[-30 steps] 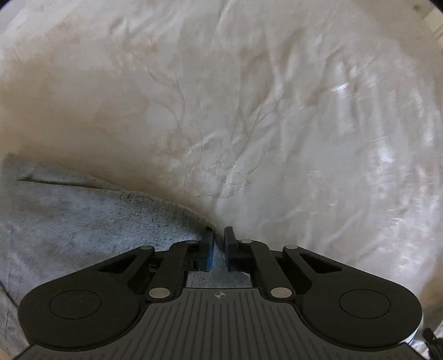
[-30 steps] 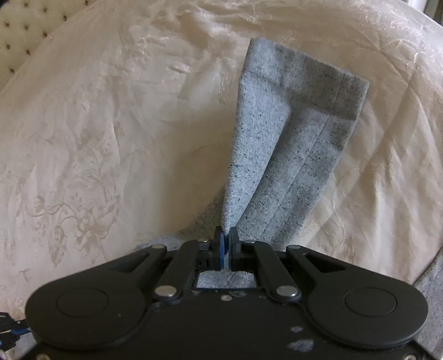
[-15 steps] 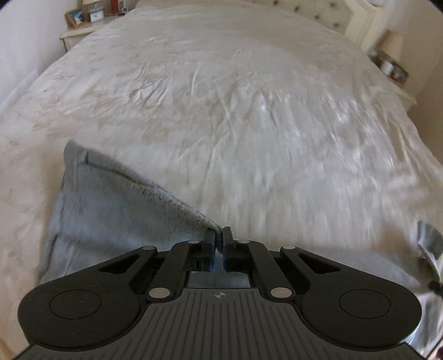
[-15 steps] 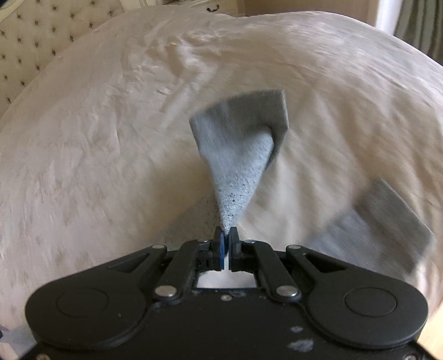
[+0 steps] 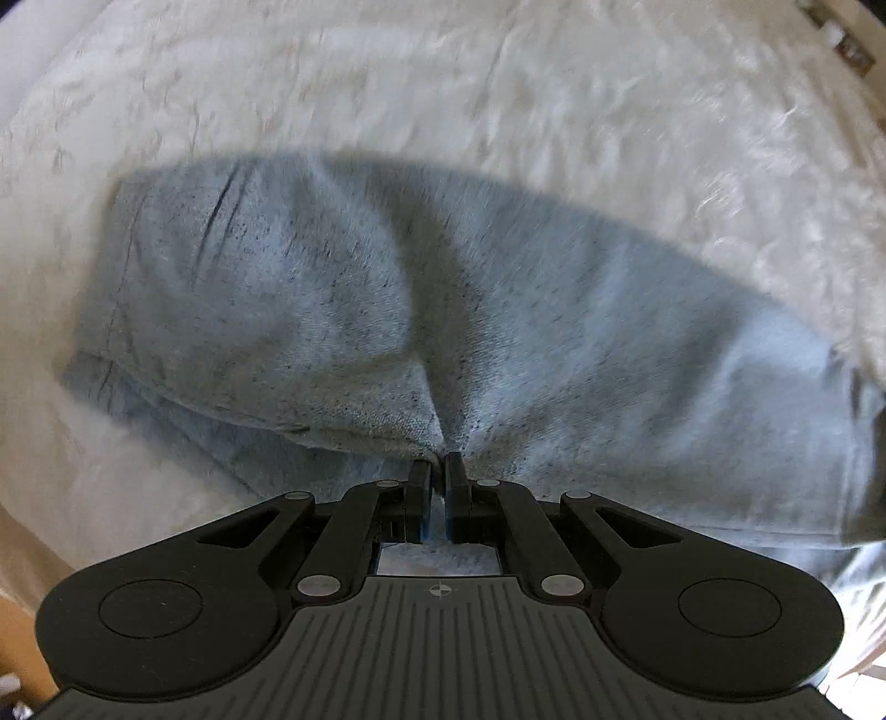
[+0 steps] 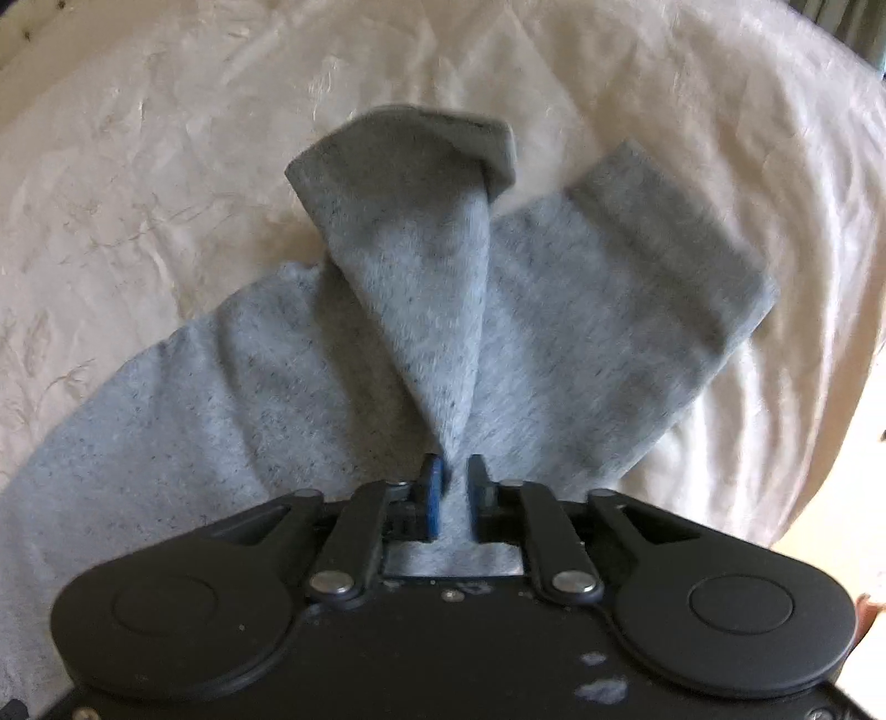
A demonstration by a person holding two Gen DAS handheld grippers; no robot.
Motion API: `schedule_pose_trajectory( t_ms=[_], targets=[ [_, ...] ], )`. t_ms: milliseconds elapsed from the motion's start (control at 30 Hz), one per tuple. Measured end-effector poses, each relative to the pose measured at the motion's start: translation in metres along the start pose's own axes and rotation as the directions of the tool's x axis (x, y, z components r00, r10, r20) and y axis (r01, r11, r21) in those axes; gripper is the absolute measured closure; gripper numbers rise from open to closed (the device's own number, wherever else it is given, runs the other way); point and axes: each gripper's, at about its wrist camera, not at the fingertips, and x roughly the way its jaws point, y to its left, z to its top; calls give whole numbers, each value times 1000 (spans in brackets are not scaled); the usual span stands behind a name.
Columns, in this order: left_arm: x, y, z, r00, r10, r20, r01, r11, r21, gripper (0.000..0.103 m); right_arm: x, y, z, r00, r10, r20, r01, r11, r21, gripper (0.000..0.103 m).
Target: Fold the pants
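Grey speckled pants [image 5: 343, 288] lie spread on the cream bedspread [image 5: 443, 72] in the left wrist view. My left gripper [image 5: 437, 468] is shut on a pinched fold of them at their near edge. In the right wrist view one cuffed pant leg [image 6: 421, 243] rises in a cone from my right gripper [image 6: 455, 477] and drapes over the other leg [image 6: 637, 299], which lies flat. The right jaws are opening, a narrow gap shows between them, and the grey cloth still passes through it.
The cream bedspread [image 6: 138, 166] with a faint floral pattern surrounds the pants on all sides. A bed edge drops away at the far right [image 6: 819, 443]. Part of a tufted headboard [image 6: 22, 16] shows at the top left.
Both grippers carried their cloth across the bed, so the lifted leg now lies over the rest of the pants. The right jaws, tightly shut before, have parted.
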Motion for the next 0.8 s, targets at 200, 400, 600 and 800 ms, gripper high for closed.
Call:
schedule_pose_trajectory(
  t_ms=[200,400,600,800],
  targets=[
    [27,-12,4,998,42,-44,-41,999,26,99,-18,34,24,982,0,189,34,984,-176,64],
    [38,-14,8,997,50,-65,-51,999,-15,99,16,77,57,975,-37,221,88,970,-227,56],
    [42,-11,6,995,54,-79,-57,998,-37,99,55,111,66,956,-182,231,247,924,-290,49],
    [46,-11,8,995,52,-84,-55,998,-27,99,52,98,75,951,-207,231,269,922,-279,98]
  ],
)
